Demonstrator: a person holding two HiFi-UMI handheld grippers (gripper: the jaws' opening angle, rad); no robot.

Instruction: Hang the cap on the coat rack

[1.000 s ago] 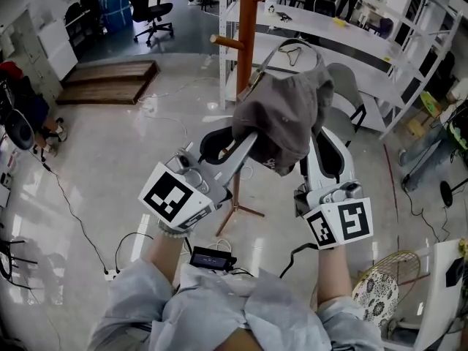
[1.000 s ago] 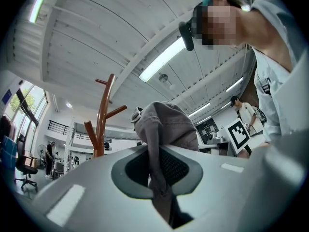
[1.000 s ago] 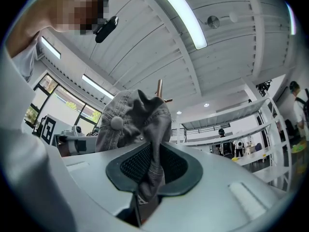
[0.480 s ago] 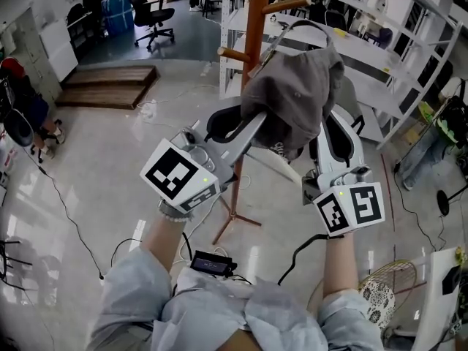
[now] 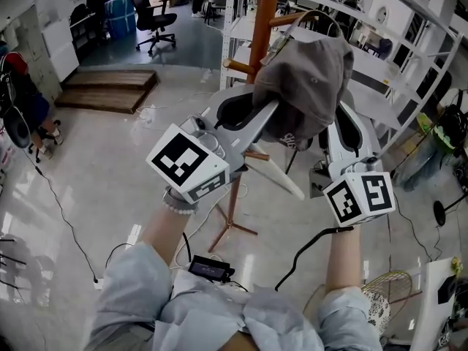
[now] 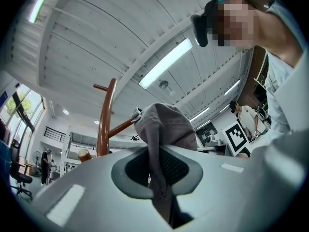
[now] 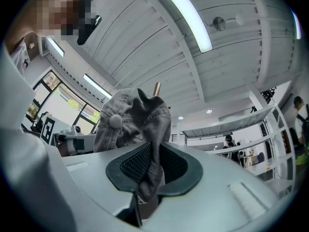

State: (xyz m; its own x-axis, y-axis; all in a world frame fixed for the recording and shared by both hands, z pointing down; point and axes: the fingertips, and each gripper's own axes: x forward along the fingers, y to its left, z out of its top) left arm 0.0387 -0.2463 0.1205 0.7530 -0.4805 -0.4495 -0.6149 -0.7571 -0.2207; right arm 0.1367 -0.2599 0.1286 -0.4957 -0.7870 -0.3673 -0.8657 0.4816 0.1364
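Observation:
A grey denim cap (image 5: pixel 307 82) hangs between my two grippers, raised close to the brown wooden coat rack (image 5: pixel 263 20). My left gripper (image 5: pixel 265 108) is shut on the cap's left edge, and the fabric (image 6: pixel 157 149) runs down between its jaws. My right gripper (image 5: pixel 333 112) is shut on the right edge, with bunched cloth (image 7: pixel 152 166) pinched in its jaws. The rack's pole (image 6: pixel 104 124) and a side peg (image 6: pixel 120 127) stand just behind the cap in the left gripper view. A peg tip (image 7: pixel 156 88) pokes up behind the cap in the right gripper view.
White metal shelving (image 5: pixel 409 57) stands behind the rack on the right. The rack's splayed legs (image 5: pixel 230 225) rest on the glossy floor below. Cables (image 5: pixel 66 218) trail over the floor at left. An office chair (image 5: pixel 150 13) and wooden pallets (image 5: pixel 106 86) sit far left.
Both grippers have lifted the cap upward and slightly right, bringing it closer to the rack's upper pegs. Both grips remain the same.

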